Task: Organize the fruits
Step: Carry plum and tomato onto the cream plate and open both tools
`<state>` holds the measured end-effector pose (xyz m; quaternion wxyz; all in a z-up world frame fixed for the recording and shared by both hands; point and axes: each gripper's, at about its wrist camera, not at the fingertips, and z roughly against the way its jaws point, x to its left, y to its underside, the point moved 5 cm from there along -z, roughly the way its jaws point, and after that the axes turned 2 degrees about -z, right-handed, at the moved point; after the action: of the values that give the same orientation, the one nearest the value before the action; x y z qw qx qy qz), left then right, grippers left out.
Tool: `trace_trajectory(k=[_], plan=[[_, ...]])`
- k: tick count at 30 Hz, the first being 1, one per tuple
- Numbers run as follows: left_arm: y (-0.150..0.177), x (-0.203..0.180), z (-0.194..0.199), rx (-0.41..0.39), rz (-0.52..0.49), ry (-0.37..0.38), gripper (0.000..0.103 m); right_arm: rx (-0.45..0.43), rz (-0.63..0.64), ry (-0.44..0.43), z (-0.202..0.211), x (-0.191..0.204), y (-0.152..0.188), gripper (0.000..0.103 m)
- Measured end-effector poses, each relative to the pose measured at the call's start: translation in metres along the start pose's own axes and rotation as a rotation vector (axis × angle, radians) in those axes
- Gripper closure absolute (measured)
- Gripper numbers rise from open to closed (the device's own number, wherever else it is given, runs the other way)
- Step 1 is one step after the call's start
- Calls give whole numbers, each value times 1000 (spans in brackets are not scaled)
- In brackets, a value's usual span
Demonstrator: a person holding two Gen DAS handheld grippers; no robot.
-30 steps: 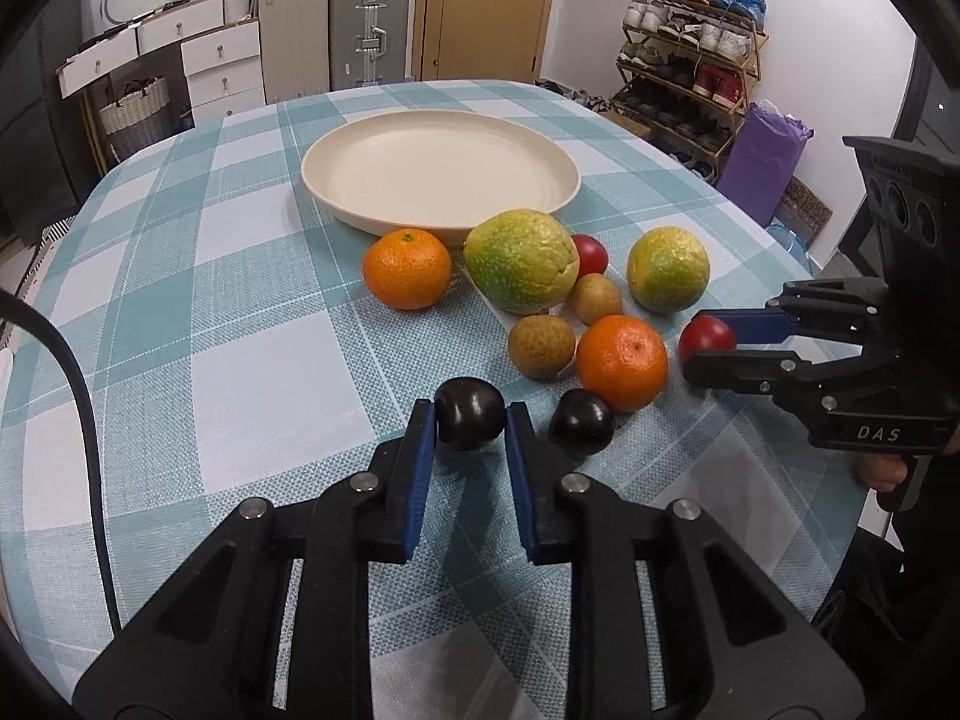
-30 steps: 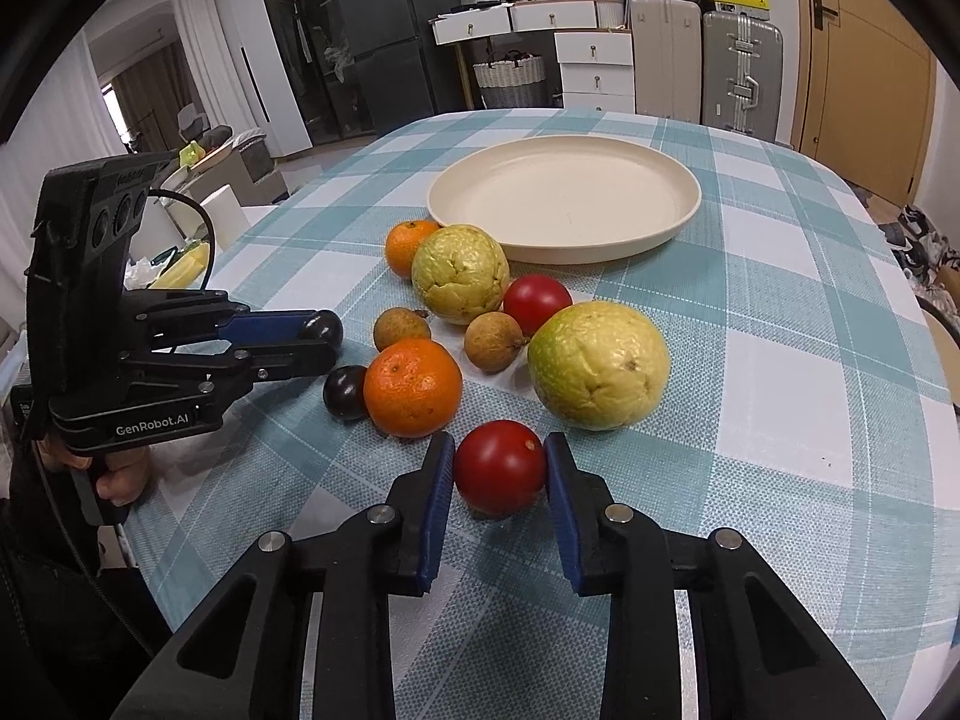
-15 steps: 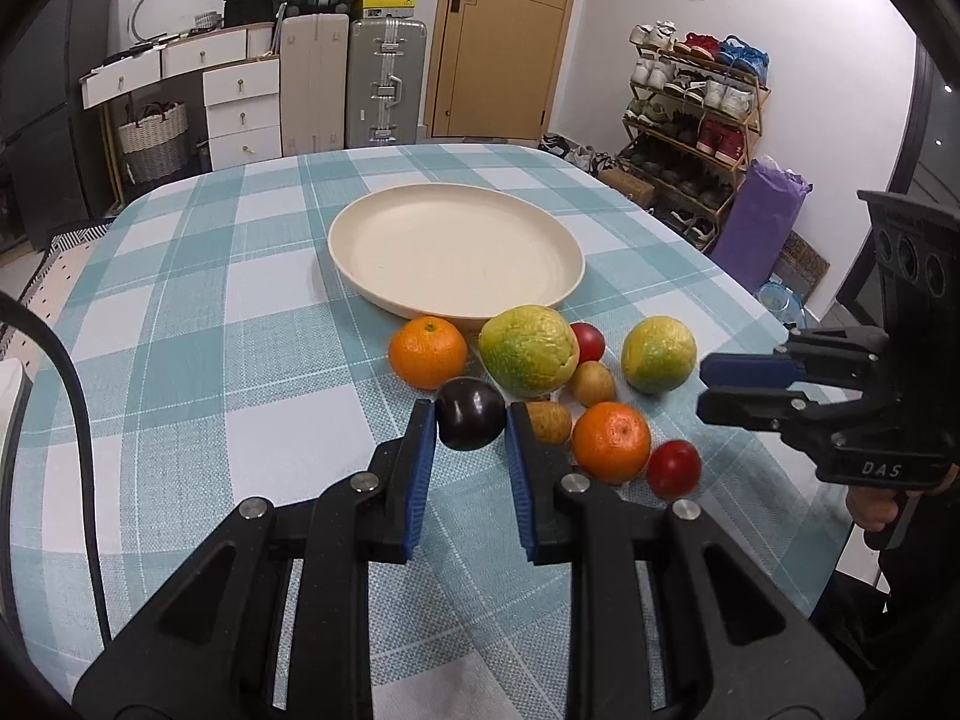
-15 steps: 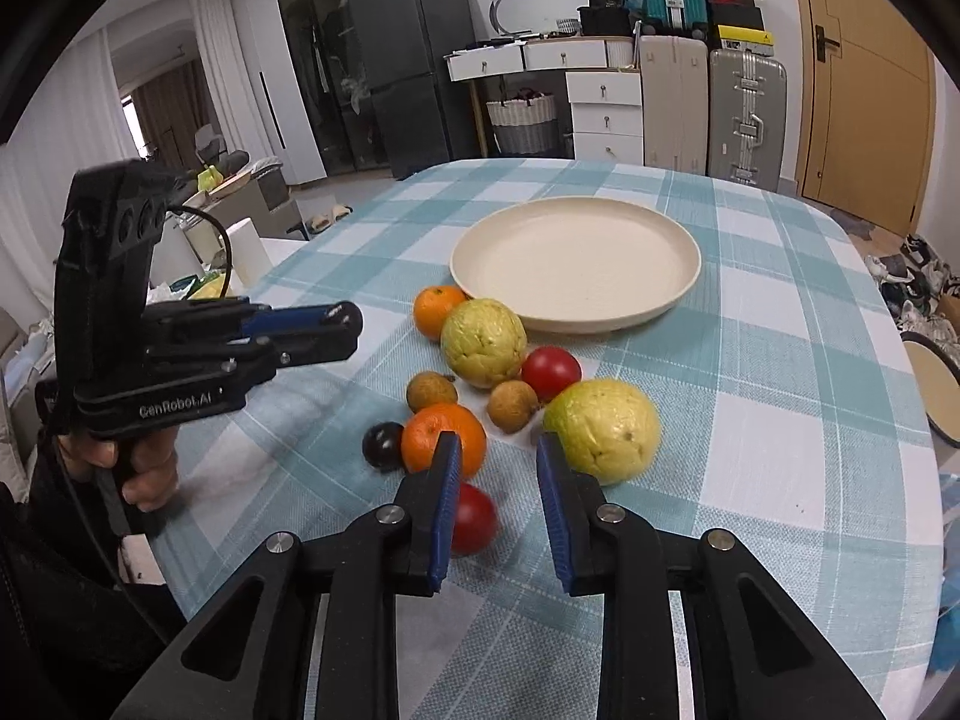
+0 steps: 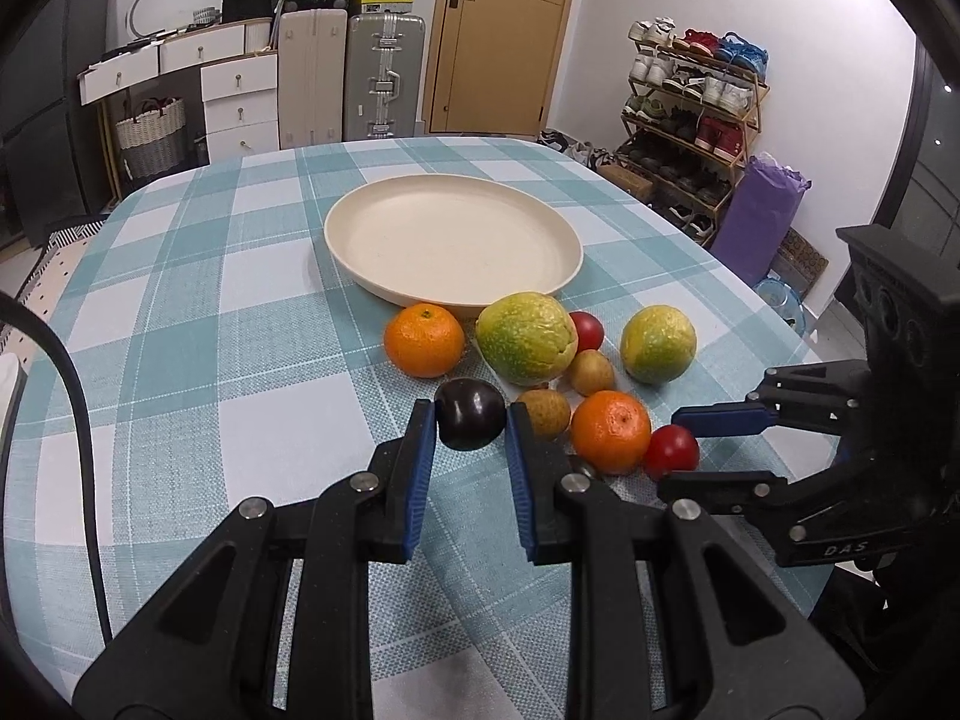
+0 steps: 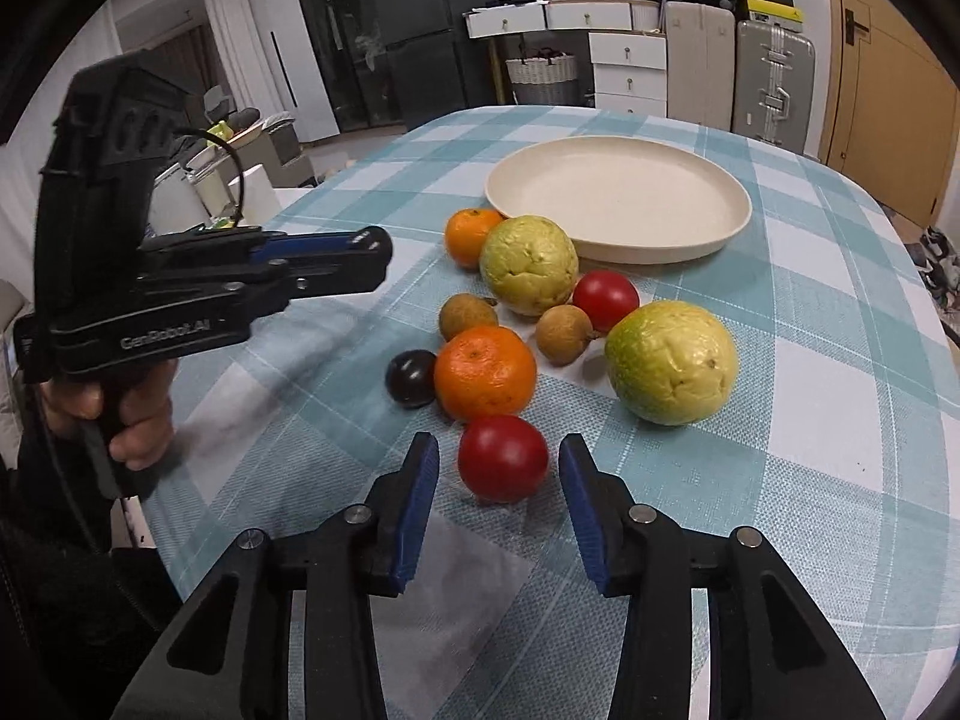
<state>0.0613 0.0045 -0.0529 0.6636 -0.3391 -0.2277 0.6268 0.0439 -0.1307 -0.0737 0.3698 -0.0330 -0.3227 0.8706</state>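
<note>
My left gripper (image 5: 470, 420) is shut on a dark plum (image 5: 469, 413) and holds it above the table, in front of the fruit cluster. It also shows in the right wrist view (image 6: 375, 255), raised at the left. My right gripper (image 6: 498, 468) is open, its fingers either side of a red tomato (image 6: 503, 457) that rests on the cloth; it also shows in the left wrist view (image 5: 681, 450). A second dark plum (image 6: 411, 378), two oranges (image 6: 485, 372) (image 6: 471, 229), two green-yellow guavas (image 6: 672, 360) (image 6: 529, 264), two brown longans (image 6: 563, 333) and another tomato (image 6: 605, 299) lie before an empty cream plate (image 6: 618, 198).
The round table wears a teal checked cloth (image 5: 180, 330). A shoe rack (image 5: 690, 120) and a purple bag (image 5: 759, 210) stand off the right side. Suitcases (image 5: 384, 84) and white drawers (image 5: 240, 102) stand behind the table.
My left gripper has lifted the dark plum off the table and drawn back. My right gripper has let go of the red tomato, opened, and now straddles it on the cloth.
</note>
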Motion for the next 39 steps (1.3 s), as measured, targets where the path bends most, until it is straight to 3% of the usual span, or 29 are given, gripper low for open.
trace_trajectory(k=[4, 10, 22, 31, 39], plan=[[0, 2, 0, -3, 7, 4, 82, 12, 12, 14, -4, 1, 2, 71], [-1, 3, 2, -11, 14, 2, 82, -17, 0, -8, 2, -2, -2, 72], [-24, 4, 6, -69, 23, -10, 82, -188, -56, 20, 36, -22, -51, 72], [-55, 4, 2, -122, 17, -26, 82, -219, -96, 44, 30, -46, -78, 72], [-75, 7, -20, -119, 15, -34, 82, -209, -133, 75, 12, -65, -97, 72]])
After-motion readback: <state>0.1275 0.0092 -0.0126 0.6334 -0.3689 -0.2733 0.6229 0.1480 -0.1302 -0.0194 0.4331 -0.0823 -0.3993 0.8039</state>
